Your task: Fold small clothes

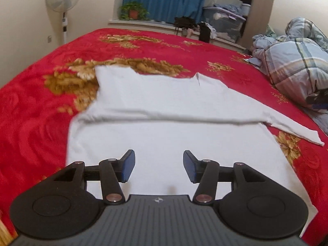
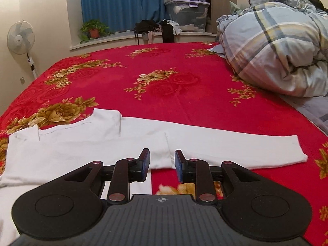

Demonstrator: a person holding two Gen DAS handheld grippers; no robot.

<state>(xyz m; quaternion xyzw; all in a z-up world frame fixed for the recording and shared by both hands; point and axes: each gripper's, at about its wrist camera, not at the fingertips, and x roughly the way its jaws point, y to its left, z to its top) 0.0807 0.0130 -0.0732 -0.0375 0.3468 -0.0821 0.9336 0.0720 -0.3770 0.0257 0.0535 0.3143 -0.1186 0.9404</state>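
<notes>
White long-sleeved cotton shirt lies flat on the red plush bedspread with gold flower patterns, spread across the near part of the bed, its collar edge toward the far side and one sleeve stretched straight out to the right. In my left view a fold runs across the garment, the upper part lying over the body below. My left gripper hangs above the shirt's lower body with its blue-padded jaws standing well apart and nothing between them. My right gripper sits over the spot where the sleeve joins the body; its jaws are narrower but parted too, and no cloth is pinched between them. A rumpled blue-and-grey plaid quilt is heaped at the right side of the bed. Beyond the bed stand a white pedestal fan, a green potted plant in an orange pot on the window ledge, a blue curtain and a clear plastic storage bin. I can read no brand, label or writing anywhere; only a small round crosshair mark shows on each gripper's grey ribbed body.
</notes>
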